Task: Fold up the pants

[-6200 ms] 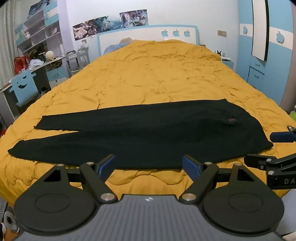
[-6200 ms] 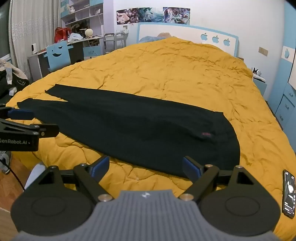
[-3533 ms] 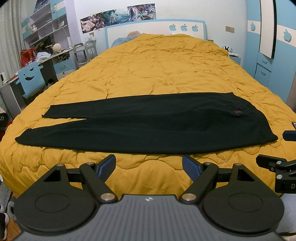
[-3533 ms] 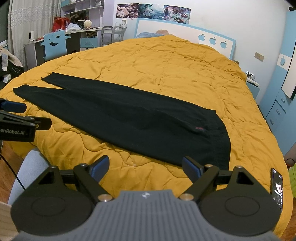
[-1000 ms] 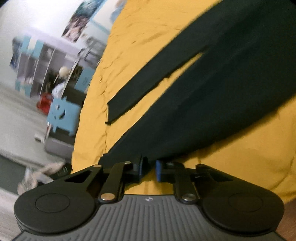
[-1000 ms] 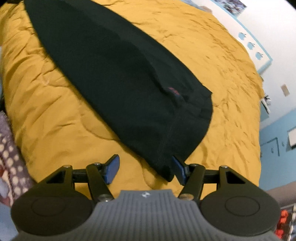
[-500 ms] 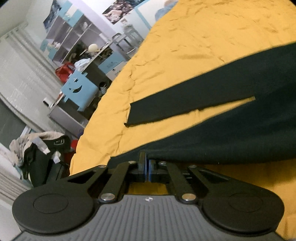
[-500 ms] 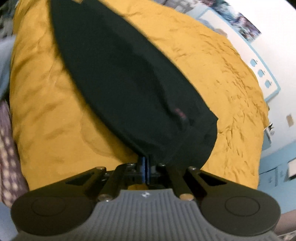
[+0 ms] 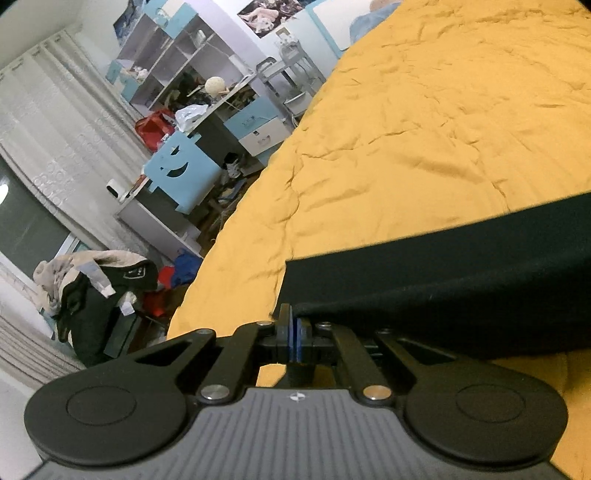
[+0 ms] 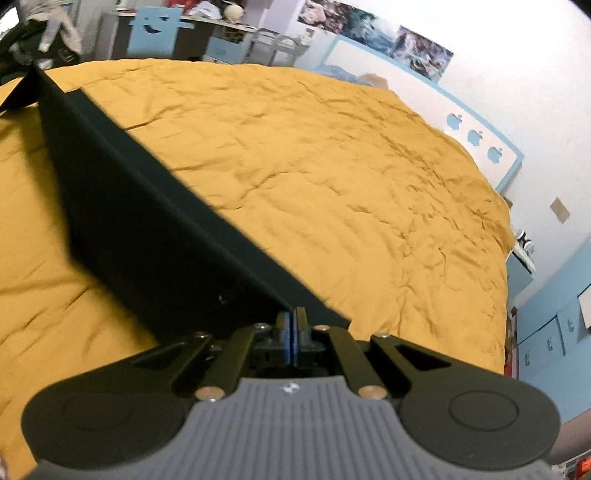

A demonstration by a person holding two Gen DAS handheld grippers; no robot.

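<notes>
Both sets of jaws clenched on fabric. My left gripper [image 9: 294, 325] pinches the black pants [image 9: 461, 280] at a leg hem corner; blue pads meet with the cloth edge caught between them. My right gripper [image 10: 292, 325] clamps the other end of the pants [image 10: 147, 229], same picture: pads together, cloth edge nipped at the tips.

From the right wrist view the pants run as a taut dark band from the jaws away to the far left, lifted off the yellow quilt [image 10: 332, 166] near the grip, shadow underneath. From the left wrist view the leg stretches off to the right, its far edge lying on the quilt [image 9: 443, 129].

Beyond the bed: blue chair with a smiley cutout [image 9: 181, 173], cluttered desk [image 9: 155, 218], shelves [image 9: 166, 62], clothes pile [image 9: 92, 284]. Right side: headboard with apple cutouts [image 10: 476, 140], posters [image 10: 376, 26].
</notes>
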